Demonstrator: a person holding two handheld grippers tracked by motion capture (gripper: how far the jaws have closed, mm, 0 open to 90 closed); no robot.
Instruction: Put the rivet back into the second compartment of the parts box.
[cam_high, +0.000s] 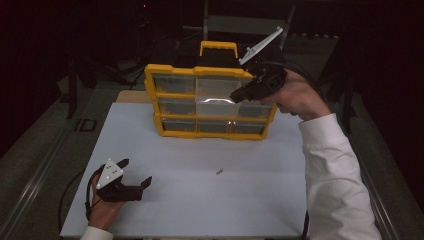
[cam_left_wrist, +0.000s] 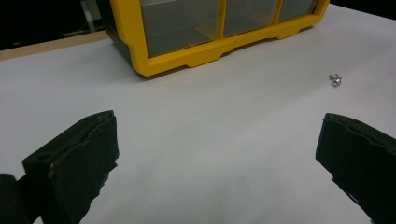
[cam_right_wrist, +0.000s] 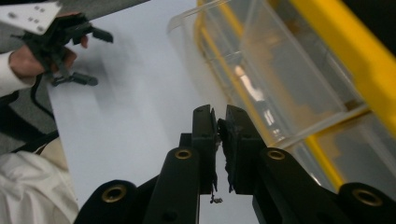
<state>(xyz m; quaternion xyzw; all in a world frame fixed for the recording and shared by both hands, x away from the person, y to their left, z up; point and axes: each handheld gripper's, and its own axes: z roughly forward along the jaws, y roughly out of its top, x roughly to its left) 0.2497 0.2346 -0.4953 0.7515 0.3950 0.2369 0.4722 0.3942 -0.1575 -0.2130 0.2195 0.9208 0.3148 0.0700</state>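
The yellow plastic box of clear little drawers (cam_high: 210, 100) stands at the table's 12 o'clock, with the right gripper (cam_high: 240, 95), jaws pressed together on nothing, at its middle drawer, a tiny silver screw (cam_high: 219, 172) lying near the centre of the white table (cam_high: 210, 200), and the left gripper (cam_high: 135, 172), jaws wide apart, at 7 o'clock.

Dim room, black surroundings; the white surface (cam_high: 200, 200) is evenly lit. Glare streaks the organizer's clear drawers (cam_high: 216, 100). The right gripper view is motion-blurred; near jaws look soft.

The right tool (cam_high: 239, 95) hides part of the organizer (cam_high: 175, 82); the small metal piece (cam_high: 219, 171) mid-bench is too tiny to identify.
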